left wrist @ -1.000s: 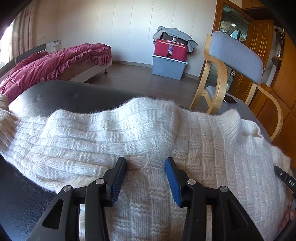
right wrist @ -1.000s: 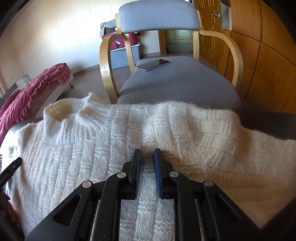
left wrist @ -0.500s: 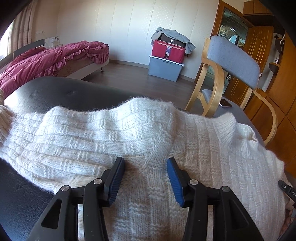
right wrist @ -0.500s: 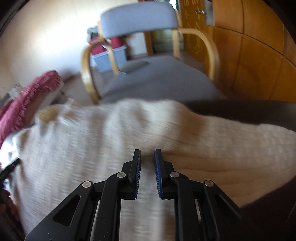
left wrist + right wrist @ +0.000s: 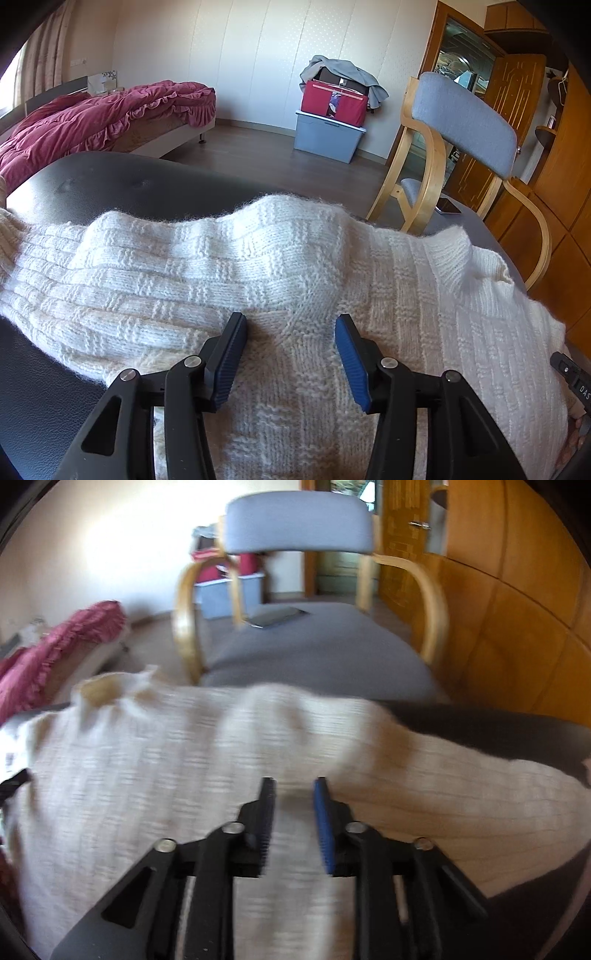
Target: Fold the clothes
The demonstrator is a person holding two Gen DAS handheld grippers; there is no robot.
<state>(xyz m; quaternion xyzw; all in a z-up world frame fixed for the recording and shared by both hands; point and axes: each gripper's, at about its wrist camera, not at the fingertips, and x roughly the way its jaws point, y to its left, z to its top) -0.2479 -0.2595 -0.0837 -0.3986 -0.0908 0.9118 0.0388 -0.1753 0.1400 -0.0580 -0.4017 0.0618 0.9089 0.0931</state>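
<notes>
both grippers (image 5: 291, 356) (image 5: 294, 825) seemingly free above sweater (image 5: 258, 266).

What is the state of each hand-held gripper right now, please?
Left hand-held gripper: open over the white sweater, holding nothing.
Right hand-held gripper: just opened, holding nothing.

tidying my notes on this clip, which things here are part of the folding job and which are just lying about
Part of the job:
- white sweater
- black table it lies on
- left gripper, open
- right gripper, jaws just opening over the sweater

Lying about:
- chair
- phone on its seat
- bed
- red bag
- grey box
</notes>
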